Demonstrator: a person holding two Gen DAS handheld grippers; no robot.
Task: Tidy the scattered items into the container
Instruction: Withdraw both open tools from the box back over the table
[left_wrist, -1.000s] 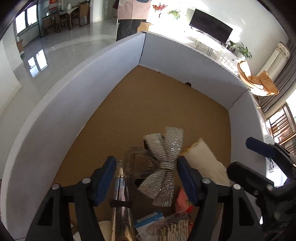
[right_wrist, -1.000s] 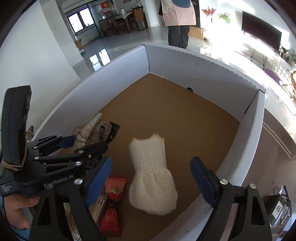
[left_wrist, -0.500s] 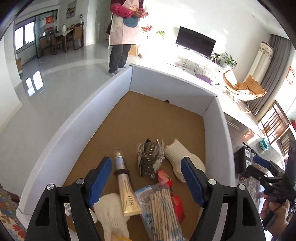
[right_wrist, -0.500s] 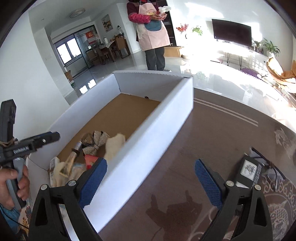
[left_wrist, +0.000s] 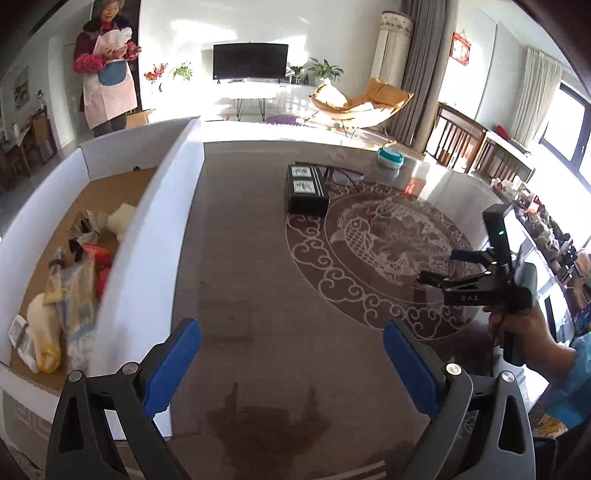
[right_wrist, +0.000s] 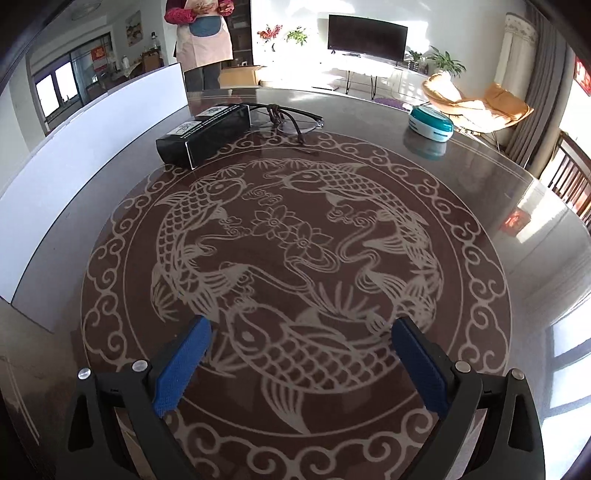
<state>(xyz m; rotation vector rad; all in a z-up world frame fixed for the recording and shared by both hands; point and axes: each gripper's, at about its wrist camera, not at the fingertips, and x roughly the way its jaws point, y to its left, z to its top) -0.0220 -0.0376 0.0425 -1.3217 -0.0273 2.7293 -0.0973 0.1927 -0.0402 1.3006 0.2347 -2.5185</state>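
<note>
The bench (right_wrist: 480, 258), a dark glossy top with a carp pattern, is carrying everything. Along its left edge the box (left_wrist: 162, 221), white-walled and cardboard-floored, is sitting with a heap already inside: a bag (left_wrist: 79, 295) of sticks, a red packet (left_wrist: 98, 254), a silver bow (left_wrist: 86, 225) and pale knitted pieces, all crowded toward its near end. Outside the box, toward the far edge, three things are lying loose: a black case (right_wrist: 203, 133) just beside the box wall, glasses (right_wrist: 295, 118) on a cord touching the case's far end, and a teal tub (right_wrist: 430, 123) well apart at the far right.

The left claw (left_wrist: 291, 365) is hovering over bare bench beside the box's near corner, its jaws opening with nothing between them. The right claw (right_wrist: 299, 365) is hanging over the carp pattern, jaws opening too and likewise empty; the left view is showing it held in a hand (left_wrist: 524, 328) near the right edge.

Judging by this, the tidying is partly done, with the case, glasses and tub remaining. The risks are lying with the glasses: the cord is probably going to snag on the case or trail over the box wall, and thin frames are likely to slip on the slick top if pinched off-centre. A low reach may also be nudging the box wall and shifting it.
</note>
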